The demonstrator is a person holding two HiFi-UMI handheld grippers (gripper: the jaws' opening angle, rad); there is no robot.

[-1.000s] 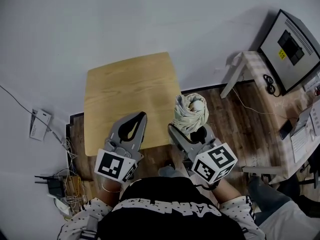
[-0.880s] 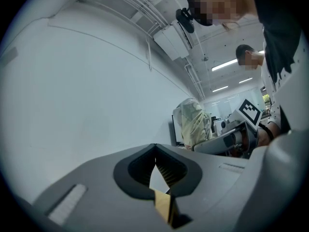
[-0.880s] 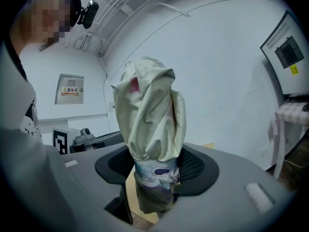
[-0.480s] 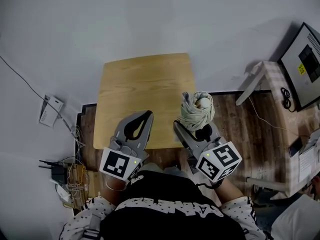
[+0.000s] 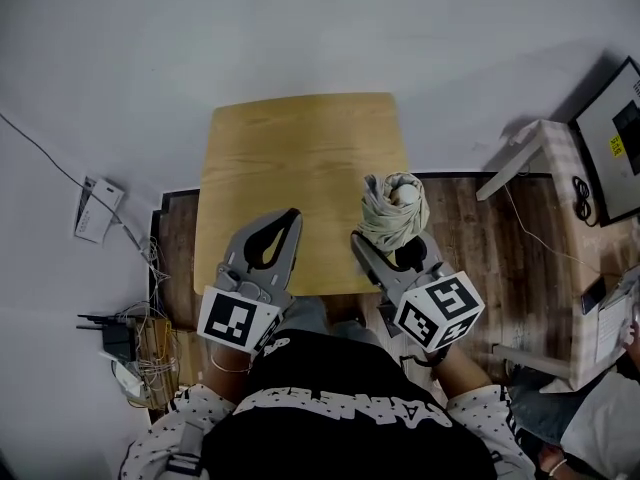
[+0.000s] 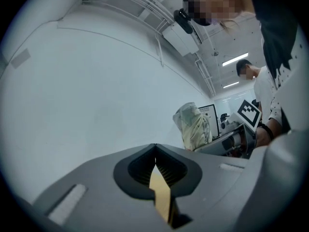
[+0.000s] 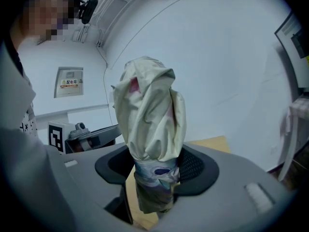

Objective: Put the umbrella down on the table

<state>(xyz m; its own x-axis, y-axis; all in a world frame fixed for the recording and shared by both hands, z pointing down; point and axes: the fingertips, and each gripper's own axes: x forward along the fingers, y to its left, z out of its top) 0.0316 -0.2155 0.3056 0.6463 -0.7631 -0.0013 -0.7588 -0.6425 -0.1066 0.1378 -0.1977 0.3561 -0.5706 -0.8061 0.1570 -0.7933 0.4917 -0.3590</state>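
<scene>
One pair, the right tongs [image 5: 390, 251], is clamping the folded umbrella [image 5: 392, 213] upright by the bench's [image 5: 300, 153] near right corner, likely for lowering, while the left tongs [image 5: 286, 224] are hanging closed, empty.

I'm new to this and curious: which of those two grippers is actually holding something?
The right gripper: its jaws clamp a folded cream umbrella that stands upright between them. The left gripper is shut with nothing in it.
</scene>
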